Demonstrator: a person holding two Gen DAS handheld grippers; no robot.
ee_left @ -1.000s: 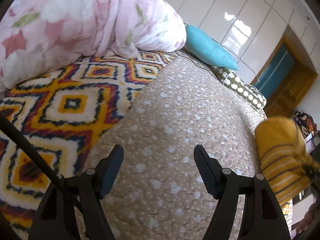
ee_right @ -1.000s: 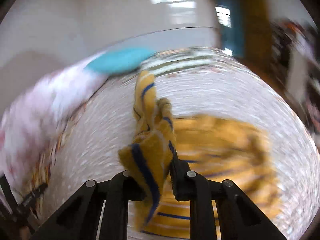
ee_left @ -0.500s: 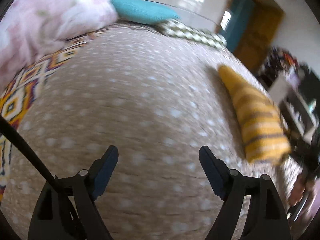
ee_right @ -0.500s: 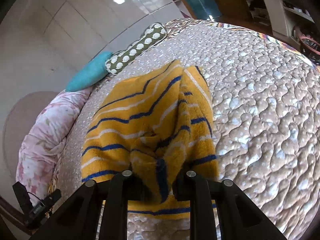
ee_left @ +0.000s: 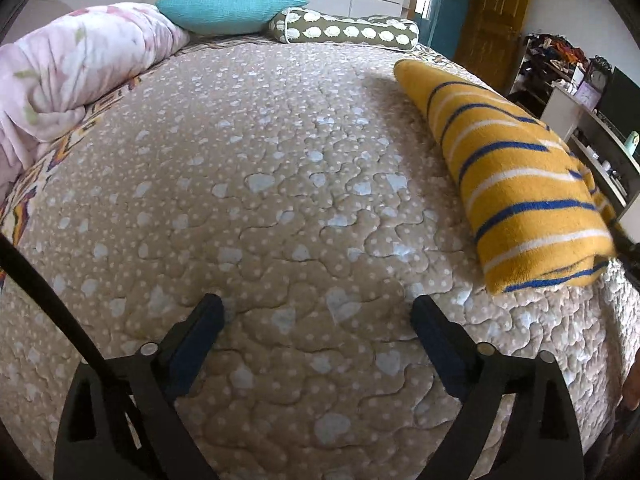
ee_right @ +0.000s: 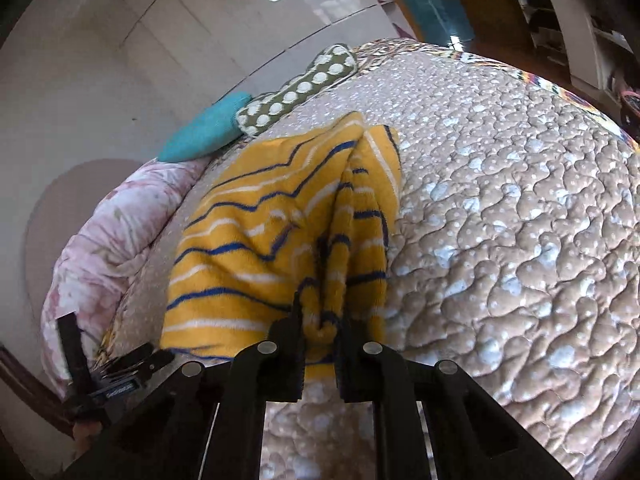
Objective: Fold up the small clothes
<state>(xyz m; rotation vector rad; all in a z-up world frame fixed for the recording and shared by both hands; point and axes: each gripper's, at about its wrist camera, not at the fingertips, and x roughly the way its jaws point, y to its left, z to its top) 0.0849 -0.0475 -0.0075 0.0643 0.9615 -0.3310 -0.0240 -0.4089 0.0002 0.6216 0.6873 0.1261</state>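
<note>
A yellow garment with blue and white stripes (ee_right: 256,256) lies spread on the beige quilted bed (ee_right: 520,240). My right gripper (ee_right: 320,320) is shut on a bunched edge of it at the near end. In the left wrist view the same garment (ee_left: 516,172) lies at the right side of the bed (ee_left: 280,184). My left gripper (ee_left: 316,320) is open and empty over bare quilt, to the left of the garment.
A pink floral duvet (ee_left: 68,68) is heaped at the left. A teal pillow (ee_left: 228,10) and a green dotted bolster (ee_left: 344,32) lie at the head of the bed. Shelves and a wooden door (ee_left: 492,12) stand at the right.
The right gripper has lowered the garment, which now lies spread on the bed. The left gripper has swung right, from the patterned blanket toward the garment.
</note>
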